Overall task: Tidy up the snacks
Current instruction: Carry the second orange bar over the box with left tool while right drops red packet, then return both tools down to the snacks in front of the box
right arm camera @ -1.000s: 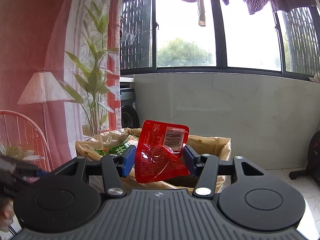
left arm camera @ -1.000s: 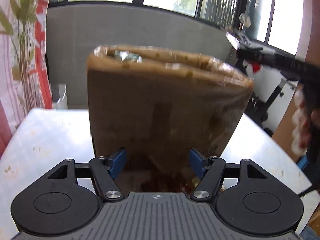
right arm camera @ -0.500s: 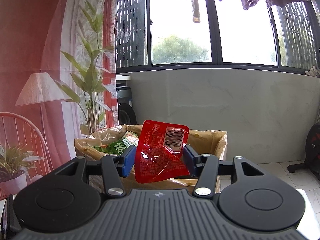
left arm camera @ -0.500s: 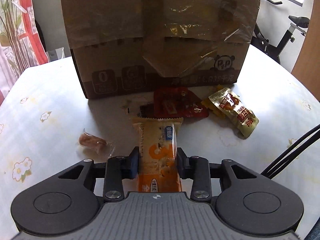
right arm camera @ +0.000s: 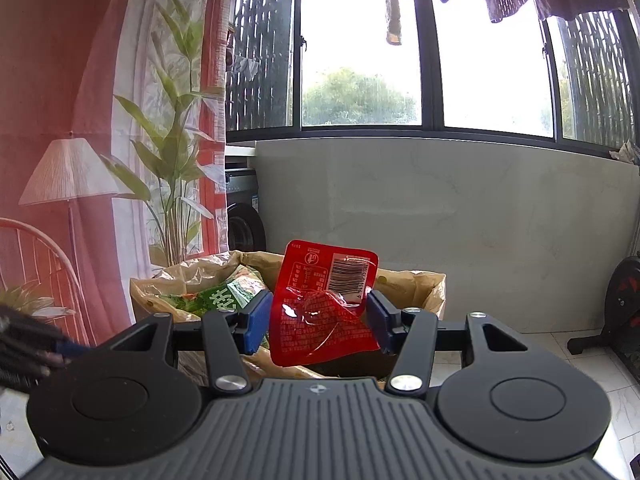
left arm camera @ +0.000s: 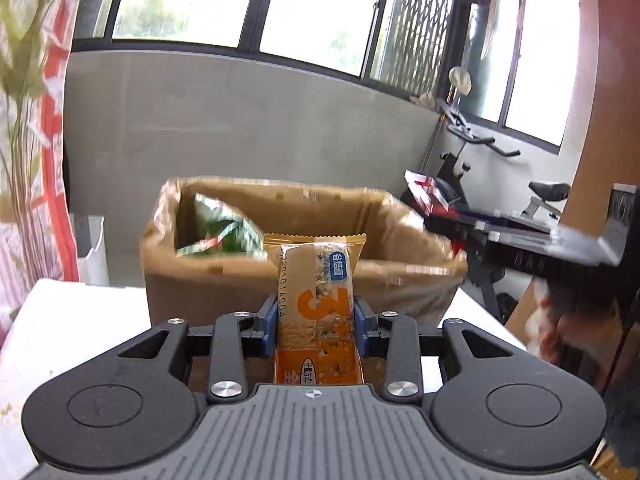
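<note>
My left gripper [left arm camera: 315, 326] is shut on an orange snack bar packet [left arm camera: 316, 300] and holds it upright in front of the open cardboard box [left arm camera: 224, 280], which stands on the white table [left arm camera: 72, 320]. A green snack bag [left arm camera: 220, 232] lies inside the box. My right gripper [right arm camera: 318, 320] is shut on a red snack packet [right arm camera: 320, 312] with a barcode, held over the box [right arm camera: 416, 284]. The green bag also shows in the right wrist view [right arm camera: 224, 296]. The right gripper also shows blurred at the right of the left wrist view [left arm camera: 520, 236].
A low grey wall [left arm camera: 240, 128] under windows runs behind the table. An exercise bike [left arm camera: 532, 200] stands at the right. A curtain with a plant print [right arm camera: 160, 120] hangs at the left. The other gripper's blurred edge [right arm camera: 24, 344] shows at the left.
My left gripper has lifted the orange snack bar off the table and now points level at the box top. The right gripper with the red packet has barely moved.
</note>
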`<state>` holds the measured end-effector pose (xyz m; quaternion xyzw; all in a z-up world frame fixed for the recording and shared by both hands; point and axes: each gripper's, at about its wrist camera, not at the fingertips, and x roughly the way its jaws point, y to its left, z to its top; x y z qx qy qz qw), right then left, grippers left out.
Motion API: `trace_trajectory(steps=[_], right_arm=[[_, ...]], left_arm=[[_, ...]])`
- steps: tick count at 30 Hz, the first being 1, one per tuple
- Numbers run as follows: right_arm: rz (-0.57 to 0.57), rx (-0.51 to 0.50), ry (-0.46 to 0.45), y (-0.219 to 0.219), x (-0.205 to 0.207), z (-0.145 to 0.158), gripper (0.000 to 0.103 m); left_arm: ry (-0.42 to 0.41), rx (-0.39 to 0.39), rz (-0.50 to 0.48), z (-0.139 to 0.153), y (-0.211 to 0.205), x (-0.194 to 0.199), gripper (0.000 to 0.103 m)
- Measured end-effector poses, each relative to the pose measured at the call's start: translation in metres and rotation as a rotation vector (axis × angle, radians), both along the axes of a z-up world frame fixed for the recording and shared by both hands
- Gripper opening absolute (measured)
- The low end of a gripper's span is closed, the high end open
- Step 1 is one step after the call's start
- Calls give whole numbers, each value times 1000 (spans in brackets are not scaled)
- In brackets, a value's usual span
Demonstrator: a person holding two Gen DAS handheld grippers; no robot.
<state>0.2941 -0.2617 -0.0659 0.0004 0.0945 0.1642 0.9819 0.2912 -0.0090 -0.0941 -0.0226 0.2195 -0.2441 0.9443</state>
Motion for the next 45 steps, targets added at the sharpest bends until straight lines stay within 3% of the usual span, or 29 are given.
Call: trace_trajectory(steps=[4, 8, 16, 20, 22, 23, 24, 33, 45], right_arm=[[-14, -8, 26, 1, 18, -3, 54], [-23, -3, 65, 3, 36, -7, 54], [-40, -19, 144, 5, 53, -20, 54], [-57, 18, 183, 0, 59, -26, 54], [-64, 28, 191, -1, 60, -27, 55], [-65, 26, 193, -1, 60, -27, 55], [-66, 22, 198, 0, 61, -26, 55], [-74, 52, 209, -2, 53, -19, 57], [-94, 79, 183, -3, 16, -12, 58]], left_arm=[[-66, 6, 14, 34, -19, 35, 39], [-56, 8, 35, 44, -41, 73, 39], [2, 68, 69, 27, -80, 107, 39], [28, 110, 88, 20, -84, 120, 39], [45, 119, 105, 18, -83, 126, 43], [49, 121, 117, 17, -81, 127, 51], [49, 115, 124, 17, -77, 126, 57], [28, 97, 133, 26, -51, 104, 65], [-11, 91, 139, 32, 4, 41, 65]])
